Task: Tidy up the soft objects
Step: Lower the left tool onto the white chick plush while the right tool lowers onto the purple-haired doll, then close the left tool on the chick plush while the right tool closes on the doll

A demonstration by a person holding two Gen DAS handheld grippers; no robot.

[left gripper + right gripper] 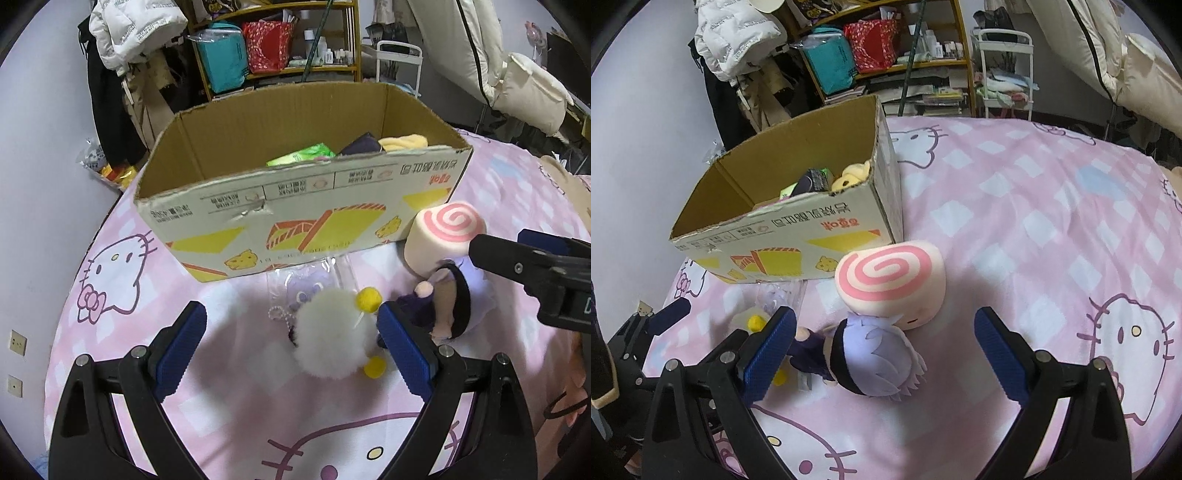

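**Two open grippers lining up on the last toys in front of the box**

Left wrist view: my left gripper (291, 332) stands spread wide with nothing in it, its blue pads either side of the white fluffy ball (330, 334) with yellow pom-poms, which lies on the pink bedspread (110, 314) just before the cardboard box (295, 206). The ball sits nearer my right-hand pad than the other, so I judge I should centre it before closing. A clear packet with a small purple toy (308, 286) lies touching the ball; I'd squeeze only the fur, low and gently, so the packet isn't dragged along.

Right wrist view: my right gripper (884, 334) is likewise released and empty, framing the doll with lilac hair (871, 365), which lies against the pink spiral roll cushion (892, 282). The doll is off toward the left pad. I'd shift across and take the head, which looks the fullest part. The box already holds several soft things at its right end; the left end looks freer.
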